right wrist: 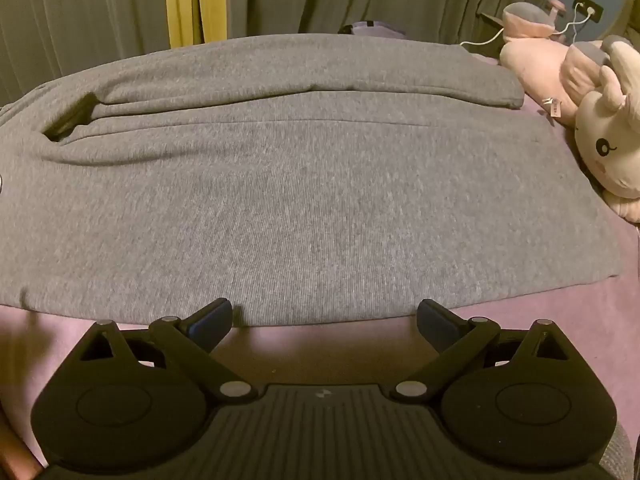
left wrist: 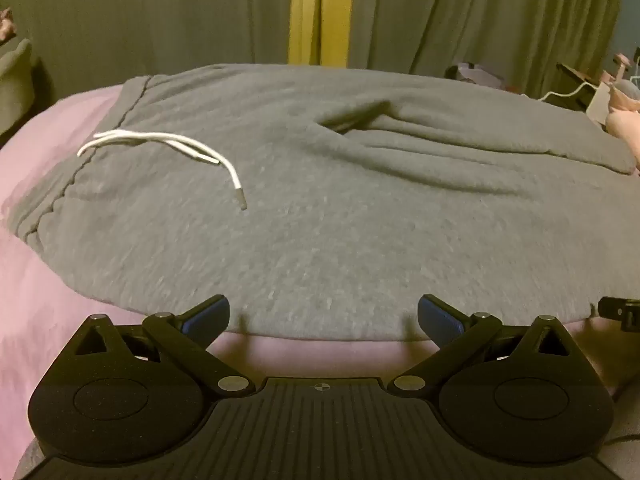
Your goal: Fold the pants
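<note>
Grey sweatpants lie spread flat on a pink bedsheet, waistband at the left with a white drawstring lying on the fabric. The legs run to the right, shown in the right wrist view, with a fold line between them. My left gripper is open and empty, its blue-padded fingers at the near edge of the pants close to the waist end. My right gripper is open and empty at the near edge of the lower leg.
Pink and white plush toys lie on the bed right of the leg cuffs. Green curtains with a yellow strip hang behind the bed. A white cable runs to a wall socket at far right.
</note>
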The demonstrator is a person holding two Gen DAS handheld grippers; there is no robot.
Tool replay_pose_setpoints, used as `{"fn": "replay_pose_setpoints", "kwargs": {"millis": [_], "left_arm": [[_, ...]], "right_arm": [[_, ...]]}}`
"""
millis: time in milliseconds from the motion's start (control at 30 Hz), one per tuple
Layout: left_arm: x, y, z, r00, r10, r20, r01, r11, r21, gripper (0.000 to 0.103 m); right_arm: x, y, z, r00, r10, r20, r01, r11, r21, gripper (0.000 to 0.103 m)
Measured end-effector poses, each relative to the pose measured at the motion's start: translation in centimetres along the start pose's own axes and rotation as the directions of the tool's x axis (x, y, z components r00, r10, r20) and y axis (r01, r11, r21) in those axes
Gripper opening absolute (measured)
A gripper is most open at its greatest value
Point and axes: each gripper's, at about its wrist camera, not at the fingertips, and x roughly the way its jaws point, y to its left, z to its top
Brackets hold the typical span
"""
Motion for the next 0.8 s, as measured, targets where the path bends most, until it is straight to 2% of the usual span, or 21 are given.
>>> {"fn": "replay_pose_setpoints", "kwargs": {"millis": [267, 367, 800], "left_arm": [[-0.37, 0.0, -0.39, 1.0, -0.004, 0.002, 0.004, 1.0, 0.018, 0.103], [0.27, 0.29, -0.15, 1.0, 0.0, -0.011, 0.0, 1.0, -0.022, 0.103], [0.53, 0.53, -0.49, 1.0, -0.007, -0.019, 0.006, 0.999, -0.05, 0.103]], "right_arm": [[0.38, 0.04, -0.02, 1.0, -0.001, -0.006, 0.001, 1.0, 0.009, 0.099], [0.57, 0.24, 0.03, 1.0, 0.0, -0.007, 0.0, 1.0, 0.01, 0.099], [0.25, -0.07, 0.09, 1.0, 0.005, -0.009, -0.004, 1.0, 0.012, 0.099]]}}
